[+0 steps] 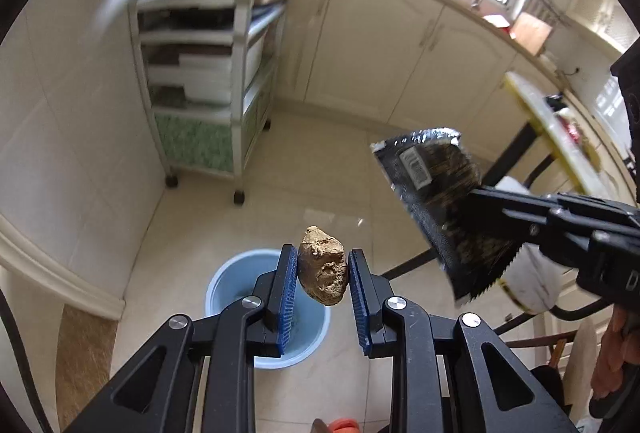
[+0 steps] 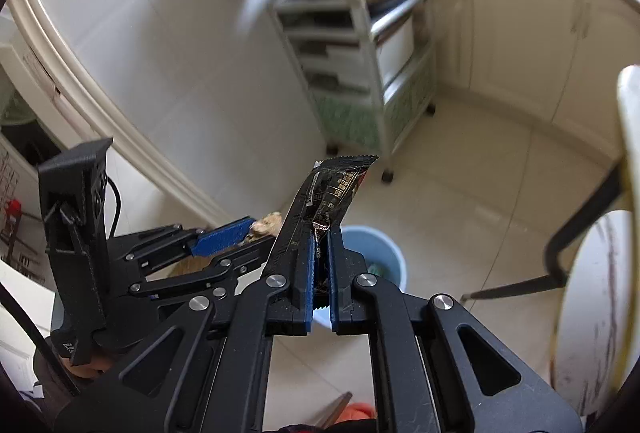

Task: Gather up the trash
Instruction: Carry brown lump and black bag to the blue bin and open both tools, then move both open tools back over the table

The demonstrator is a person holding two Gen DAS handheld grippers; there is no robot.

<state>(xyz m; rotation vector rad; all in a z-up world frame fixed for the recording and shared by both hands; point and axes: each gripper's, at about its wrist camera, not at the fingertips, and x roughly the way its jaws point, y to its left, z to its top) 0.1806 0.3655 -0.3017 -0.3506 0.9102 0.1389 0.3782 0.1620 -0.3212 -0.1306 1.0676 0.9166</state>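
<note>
Both grippers loaded and hanging over the light blue round plastic bin (image 1: pixel 224 285) on the cream tiled floor (image 1: pixel 320 173).

Left gripper (image 1: pixel 322 273) pinches a lumpy tan-brown chunk of food scrap (image 1: pixel 323 273) between its blue ribbed pads (image 1: pixel 286 297), right above the bin's open mouth in the left wrist view. Right gripper (image 2: pixel 321 257) has its blue pads pressed together on a crinkly black foil snack wrapper (image 2: pixel 336 189), which sticks up past the fingertips, serrated edge on top; the bin (image 2: pixel 384 257) sits just behind those fingers. In the left wrist view the wrapper (image 1: pixel 436 201) hangs in the air to the right of the scrap, well apart from it, barcode showing. A white wheeled shelf cart (image 1: pixel 208 73) stands against the wall beyond the bin, cream cabinet doors (image 1: pixel 392 45) to its right.
</note>
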